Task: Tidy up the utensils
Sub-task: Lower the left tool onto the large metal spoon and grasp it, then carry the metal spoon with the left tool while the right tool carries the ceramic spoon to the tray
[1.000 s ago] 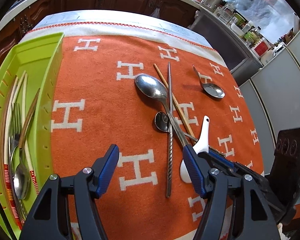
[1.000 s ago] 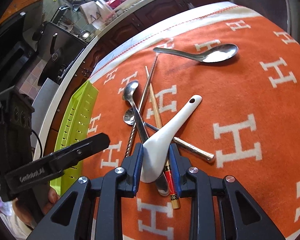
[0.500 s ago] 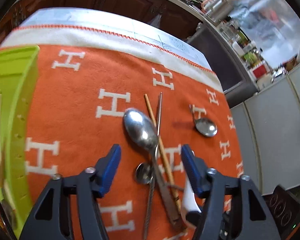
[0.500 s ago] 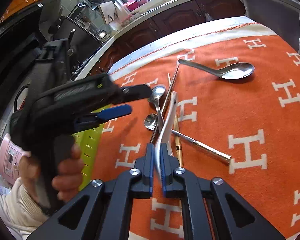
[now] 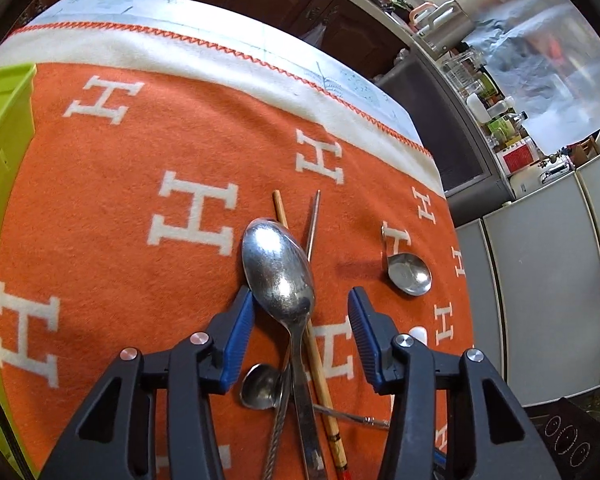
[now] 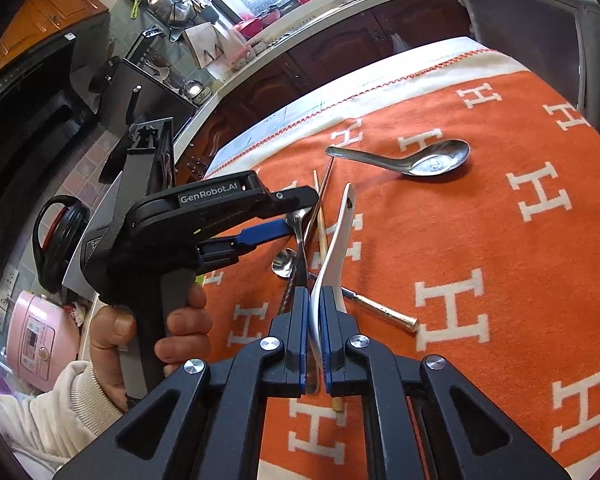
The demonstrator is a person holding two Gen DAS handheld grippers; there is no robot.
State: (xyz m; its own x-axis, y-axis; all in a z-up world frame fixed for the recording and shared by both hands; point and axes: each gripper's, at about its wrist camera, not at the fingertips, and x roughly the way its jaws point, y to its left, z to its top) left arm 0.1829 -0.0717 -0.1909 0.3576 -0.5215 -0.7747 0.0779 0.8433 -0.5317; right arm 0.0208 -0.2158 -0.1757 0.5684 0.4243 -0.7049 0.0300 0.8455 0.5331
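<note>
A pile of utensils lies on the orange blanket (image 5: 140, 288). My left gripper (image 5: 302, 320) hangs low over it, its jaws closing, one on each side of the large steel spoon (image 5: 278, 268). The pads do not touch the spoon. Under that spoon lie a wooden chopstick (image 5: 320, 364), a metal chopstick (image 5: 314, 216) and a small spoon (image 5: 260, 386). My right gripper (image 6: 316, 312) is shut on the bowl of the white ceramic spoon (image 6: 336, 240), held on edge with its handle pointing away. The left gripper (image 6: 302, 212) shows in the right wrist view, held by a hand (image 6: 180, 320).
A steel soup spoon (image 5: 408, 274) (image 6: 432, 162) lies alone to the right of the pile. The green utensil tray (image 5: 4, 120) stands at the blanket's left edge. A pink appliance (image 6: 36, 332) and kitchen counters lie beyond the table.
My right gripper shut on the white ceramic spoon and lifted it onto its edge. My left gripper moved right from the tray to the pile, its jaws narrowing around the large spoon.
</note>
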